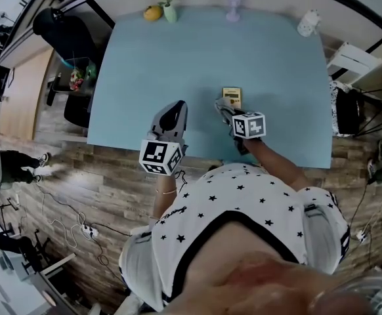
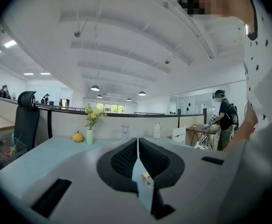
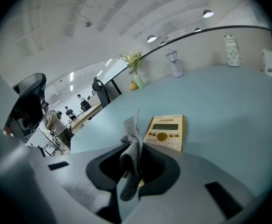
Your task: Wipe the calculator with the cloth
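The right tool [image 3: 132, 158] is pinching the small grey fabric cloth [image 3: 134, 136] just short of the flat beige plastic calculator [image 3: 166, 131], which is lying at its twelve o'clock on the pale blue table [image 3: 229, 106]. The left tool [image 2: 137, 149] is idling at nine o'clock, jaws together on nothing — so a hard wipe is risking shoving the unbraced calculator away.

Grey cloth [image 3: 132, 153], cream calculator [image 3: 166, 132], pale blue table [image 3: 229, 106]

Beige calculator [image 3: 165, 132] flat, face-up on blue table [image 3: 229, 106], grey cloth [image 3: 132, 146] crumpled in right gripper [image 3: 129, 183]
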`<state>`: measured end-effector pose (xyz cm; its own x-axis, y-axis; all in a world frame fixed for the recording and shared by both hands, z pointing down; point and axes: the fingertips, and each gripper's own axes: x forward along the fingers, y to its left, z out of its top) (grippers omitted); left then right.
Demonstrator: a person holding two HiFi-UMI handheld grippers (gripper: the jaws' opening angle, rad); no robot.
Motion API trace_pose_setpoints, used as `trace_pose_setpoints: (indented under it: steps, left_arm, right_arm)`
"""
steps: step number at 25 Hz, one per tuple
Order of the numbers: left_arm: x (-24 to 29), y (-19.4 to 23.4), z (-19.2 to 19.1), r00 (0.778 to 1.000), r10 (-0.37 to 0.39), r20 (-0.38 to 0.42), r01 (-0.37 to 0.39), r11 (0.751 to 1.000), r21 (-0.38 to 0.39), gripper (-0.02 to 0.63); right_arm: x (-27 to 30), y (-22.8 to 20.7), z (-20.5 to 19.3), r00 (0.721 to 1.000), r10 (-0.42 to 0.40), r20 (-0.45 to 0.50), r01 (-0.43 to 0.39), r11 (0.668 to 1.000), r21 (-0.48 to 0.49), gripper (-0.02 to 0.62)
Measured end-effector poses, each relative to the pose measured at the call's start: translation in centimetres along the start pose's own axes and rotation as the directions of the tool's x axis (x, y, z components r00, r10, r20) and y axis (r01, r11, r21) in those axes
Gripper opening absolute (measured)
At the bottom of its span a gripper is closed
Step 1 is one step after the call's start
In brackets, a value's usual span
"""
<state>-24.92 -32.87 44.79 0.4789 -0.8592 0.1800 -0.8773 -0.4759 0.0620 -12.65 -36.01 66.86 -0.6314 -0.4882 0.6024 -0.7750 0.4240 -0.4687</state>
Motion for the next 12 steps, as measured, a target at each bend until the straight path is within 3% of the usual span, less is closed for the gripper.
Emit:
trace_pose_setpoints:
  steps: [12]
  left_arm:
    - [1.1, -1.5, 0.4, 0.999, -0.052, -0.001, 0.052, 0.999, 0.012, 0.035]
  right_arm:
    - [-2.8, -3.2, 0.6, 0.996, -0.058, 0.067, 0.047, 0.987, 0.153, 0.057]
